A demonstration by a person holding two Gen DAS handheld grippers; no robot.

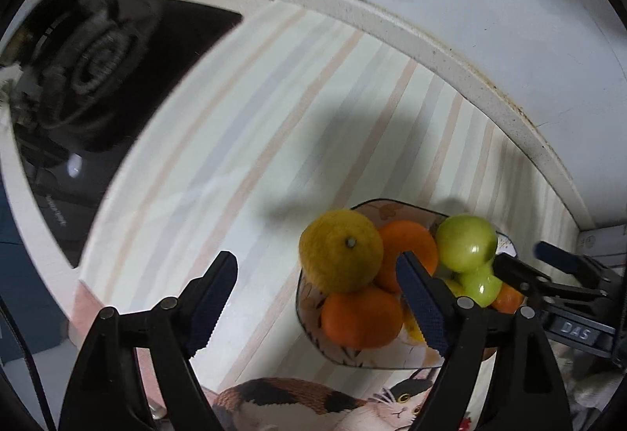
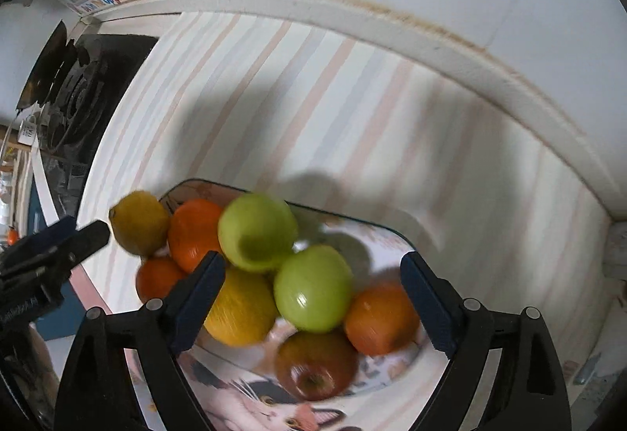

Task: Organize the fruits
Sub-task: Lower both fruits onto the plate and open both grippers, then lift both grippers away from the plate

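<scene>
So the fruit is all heaped on the plate [image 2: 392, 235], the one with flower prints, sitting on the striped surface [image 1: 274, 98] near the back wall, partly over a cat-print mat [image 2: 274, 407]. My left gripper [image 1: 317, 297] is spread wide with nothing between its pads, and my right gripper [image 2: 313, 297] is spread wide too, hanging over the pile and holding nothing.

Here's what worries me. That pile is stacked high for a shallow plate. The yellow-green citrus [image 1: 341, 250] sits right at the left rim, propped on an orange [image 1: 362, 317] and leaning outward. In the left wrist view it looks like it overhangs the edge, so any nudge could roll it off onto the surface, and from there toward the stove [image 1: 98, 66] or the front edge.

The two green apples [image 2: 256, 231] are perched on top of the other fruit. They're smooth and round, so if a finger of either gripper clips one, I'd expect it to slide and shove its neighbours. The red apple [image 2: 315, 364] and the orange [image 2: 380, 317] near the front rim could get pushed out that way.

Also both grippers are crowding the same plate, pretty near each other. The view from the right wrist is smeary, so judging clearance is hard.
</scene>
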